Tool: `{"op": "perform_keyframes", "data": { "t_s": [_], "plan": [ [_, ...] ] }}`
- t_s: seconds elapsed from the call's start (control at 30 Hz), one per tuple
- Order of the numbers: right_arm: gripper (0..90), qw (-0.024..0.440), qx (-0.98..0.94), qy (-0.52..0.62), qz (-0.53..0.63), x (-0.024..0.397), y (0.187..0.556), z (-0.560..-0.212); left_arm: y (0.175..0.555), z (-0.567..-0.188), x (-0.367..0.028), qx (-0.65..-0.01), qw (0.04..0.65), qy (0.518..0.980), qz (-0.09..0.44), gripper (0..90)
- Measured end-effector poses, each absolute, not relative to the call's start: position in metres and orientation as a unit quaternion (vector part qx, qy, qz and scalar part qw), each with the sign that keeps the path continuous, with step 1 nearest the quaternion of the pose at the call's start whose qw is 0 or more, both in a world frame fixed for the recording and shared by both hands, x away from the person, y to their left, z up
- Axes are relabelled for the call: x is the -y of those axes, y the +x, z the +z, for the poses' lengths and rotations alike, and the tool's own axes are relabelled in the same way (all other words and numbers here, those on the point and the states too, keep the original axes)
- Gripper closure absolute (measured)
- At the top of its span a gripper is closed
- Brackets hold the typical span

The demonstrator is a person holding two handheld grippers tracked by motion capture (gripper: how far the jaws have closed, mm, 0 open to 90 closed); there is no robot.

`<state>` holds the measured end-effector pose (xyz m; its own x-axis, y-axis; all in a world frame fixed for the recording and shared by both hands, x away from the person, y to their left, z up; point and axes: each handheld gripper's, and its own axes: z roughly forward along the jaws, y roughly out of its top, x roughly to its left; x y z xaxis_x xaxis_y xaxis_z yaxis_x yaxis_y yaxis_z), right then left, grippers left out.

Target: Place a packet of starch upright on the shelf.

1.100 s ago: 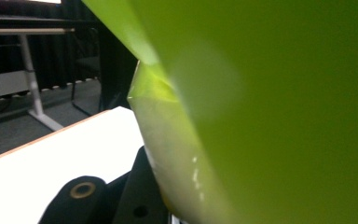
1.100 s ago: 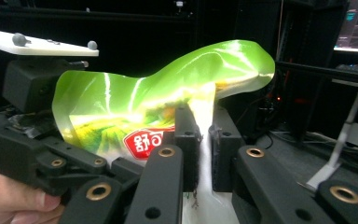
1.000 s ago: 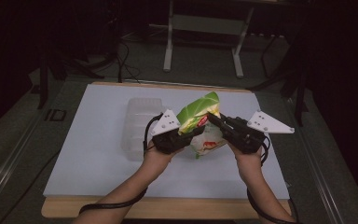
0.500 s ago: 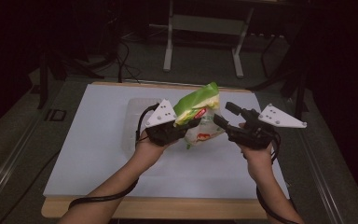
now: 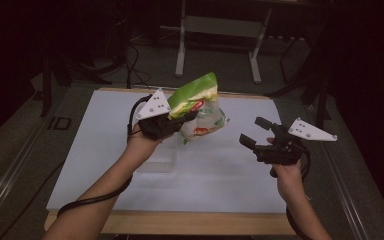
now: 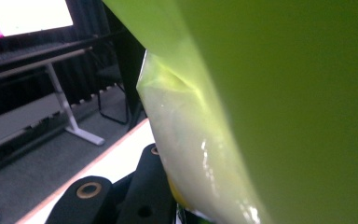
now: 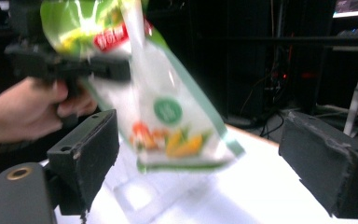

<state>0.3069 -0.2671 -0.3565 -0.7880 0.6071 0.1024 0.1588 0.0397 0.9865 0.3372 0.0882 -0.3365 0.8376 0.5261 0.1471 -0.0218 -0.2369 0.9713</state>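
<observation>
Gripping the green-and-clear plastic snack bag (image 5: 197, 112) above the table, the left gripper (image 5: 180, 119) stays clamped — the right gripper (image 5: 252, 132), its jaws just opened wide and empty, sits apart to the bag's right.

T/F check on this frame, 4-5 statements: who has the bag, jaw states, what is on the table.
1. The left gripper is shut on the green snack bag. True.
2. The right gripper also grips the bag. False: its jaws have just been opening, stand apart with nothing between them, clear of the bag.
3. The bag lies flat on the table. False: it hangs in the air above the white table.
4. A clear plastic container sits on the table below the left hand. True.
</observation>
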Motion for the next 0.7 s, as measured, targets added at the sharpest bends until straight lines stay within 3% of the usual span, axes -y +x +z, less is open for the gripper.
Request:
{"op": "perform_keyframes", "data": {
  "t_s": [0.07, 0.17, 0.7],
  "plan": [
    [13.0, 0.178, -0.704, 0.266, 0.634, 0.270, 0.305, -0.361, 0.339, -0.337, -0.095, -0.143, 0.590, 0.753, 0.255, 80.9],
    [13.2, 0.175, -0.712, 0.258, 0.630, 0.274, 0.300, -0.366, 0.347, -0.336, -0.109, -0.143, 0.596, 0.757, 0.226, 80.9],
    [14.5, 0.162, -0.720, 0.282, 0.613, 0.306, 0.281, -0.396, 0.375, -0.345, -0.184, -0.110, 0.554, 0.803, 0.189, 80.8]
  ]
}}
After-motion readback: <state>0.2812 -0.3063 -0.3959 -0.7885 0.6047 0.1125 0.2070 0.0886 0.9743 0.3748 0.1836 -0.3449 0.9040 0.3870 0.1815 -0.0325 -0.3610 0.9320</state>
